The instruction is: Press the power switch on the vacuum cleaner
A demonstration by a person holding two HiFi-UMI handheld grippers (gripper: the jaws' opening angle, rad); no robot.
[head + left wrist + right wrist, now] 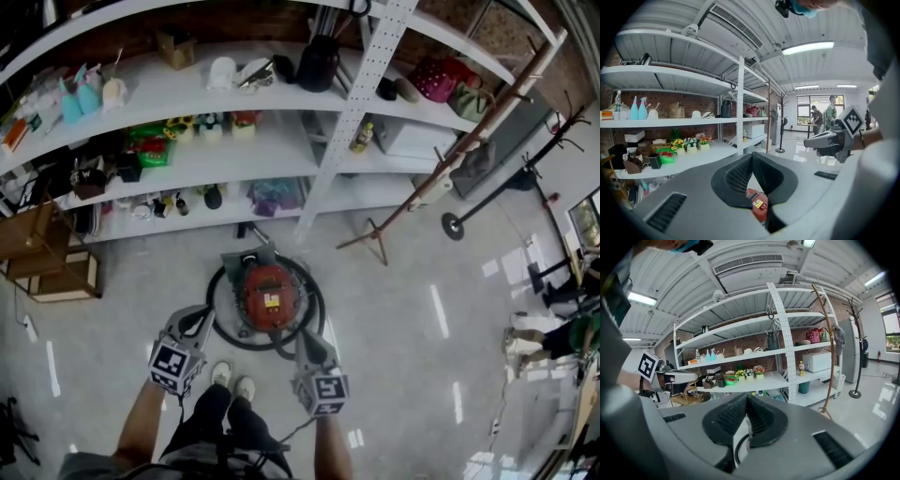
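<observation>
Evidently readied for prodding, the left gripper (202,319) and right gripper (306,339) hover near the round red vacuum cleaner (268,292), each with its jaws together and empty. Its switch is too small to make out.

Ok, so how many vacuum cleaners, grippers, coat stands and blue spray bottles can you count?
Red vacuum cleaner: 1
Grippers: 2 (left gripper, right gripper)
Coat stands: 2 (wooden coat stand, black coat stand)
Blue spray bottles: 2
Total: 7
</observation>
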